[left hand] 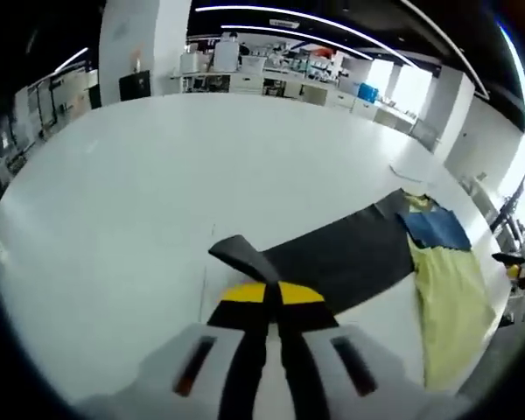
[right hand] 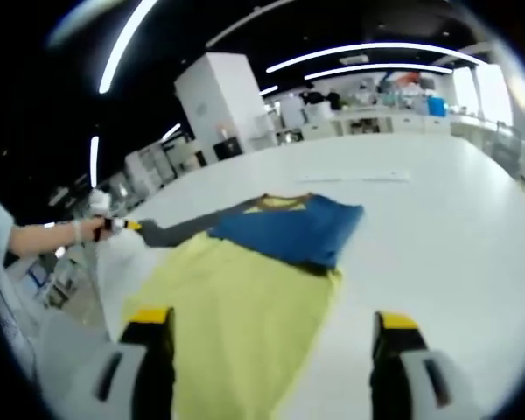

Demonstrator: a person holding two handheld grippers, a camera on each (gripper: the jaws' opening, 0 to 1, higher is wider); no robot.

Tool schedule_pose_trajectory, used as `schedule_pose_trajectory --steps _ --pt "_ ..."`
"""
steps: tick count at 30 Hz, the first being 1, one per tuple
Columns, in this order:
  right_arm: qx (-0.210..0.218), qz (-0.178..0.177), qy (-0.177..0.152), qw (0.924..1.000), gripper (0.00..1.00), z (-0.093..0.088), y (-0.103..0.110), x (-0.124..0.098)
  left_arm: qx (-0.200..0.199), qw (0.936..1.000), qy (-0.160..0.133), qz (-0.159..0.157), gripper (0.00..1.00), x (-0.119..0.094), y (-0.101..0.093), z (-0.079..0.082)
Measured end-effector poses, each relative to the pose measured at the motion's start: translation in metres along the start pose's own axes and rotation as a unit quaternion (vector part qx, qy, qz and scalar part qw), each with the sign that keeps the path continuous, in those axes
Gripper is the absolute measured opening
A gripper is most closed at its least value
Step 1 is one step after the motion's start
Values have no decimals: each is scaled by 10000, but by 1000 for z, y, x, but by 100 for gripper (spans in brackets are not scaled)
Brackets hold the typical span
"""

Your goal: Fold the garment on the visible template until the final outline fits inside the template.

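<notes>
In the left gripper view, the left gripper (left hand: 269,302) was clamped on the cuff of the dark grey sleeve (left hand: 332,258), its jaws pressed together around the cloth with yellow pads showing at the tips. The sleeve ran from the jaws outward to the far right, stretched long and flat across the large white table (left hand: 157,175), and joined the soft cloth garment with a pale yellow body and a blue upper panel (left hand: 446,280) near the table's right edge. The garment's far end was cut off by the picture's edge.

In the right gripper view, the right gripper (right hand: 271,346) hovered with jaws spread wide, nothing between them, just above the near part of the yellow cloth. The blue panel (right hand: 289,227) lay folded across the garment farther out. To the far left, a person's forearm reached out level over the table edge, holding the left gripper at the sleeve's end; it was too small to make out clearly. A thin pale strip (right hand: 359,178) lay on the table beyond the garment; whether it marked the template could not be told.
</notes>
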State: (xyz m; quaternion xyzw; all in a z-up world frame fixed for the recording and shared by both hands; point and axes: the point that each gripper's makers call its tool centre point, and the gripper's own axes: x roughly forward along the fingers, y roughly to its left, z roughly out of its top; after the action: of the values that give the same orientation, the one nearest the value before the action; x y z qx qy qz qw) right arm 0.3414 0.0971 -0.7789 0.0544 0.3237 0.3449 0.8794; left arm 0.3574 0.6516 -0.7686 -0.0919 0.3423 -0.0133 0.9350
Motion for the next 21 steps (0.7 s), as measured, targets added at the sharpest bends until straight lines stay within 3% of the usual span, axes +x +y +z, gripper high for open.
schedule_pose_trajectory --steps 7,12,17,21 --pt "67 -5 -105 9999 94 0 -4 -7 210 9985 -226 -445 0 13 -47 34" --pt "109 -27 -122 9999 93 -3 -7 -12 266 9951 -401 -859 0 23 -100 51" --pt "125 -48 -136 9998 93 -5 -8 -17 410 9911 -410 -1195 0 30 -158 52" --pt "184 -64 -151 9997 93 -8 -10 -19 413 9881 -386 -1429 0 44 -184 56"
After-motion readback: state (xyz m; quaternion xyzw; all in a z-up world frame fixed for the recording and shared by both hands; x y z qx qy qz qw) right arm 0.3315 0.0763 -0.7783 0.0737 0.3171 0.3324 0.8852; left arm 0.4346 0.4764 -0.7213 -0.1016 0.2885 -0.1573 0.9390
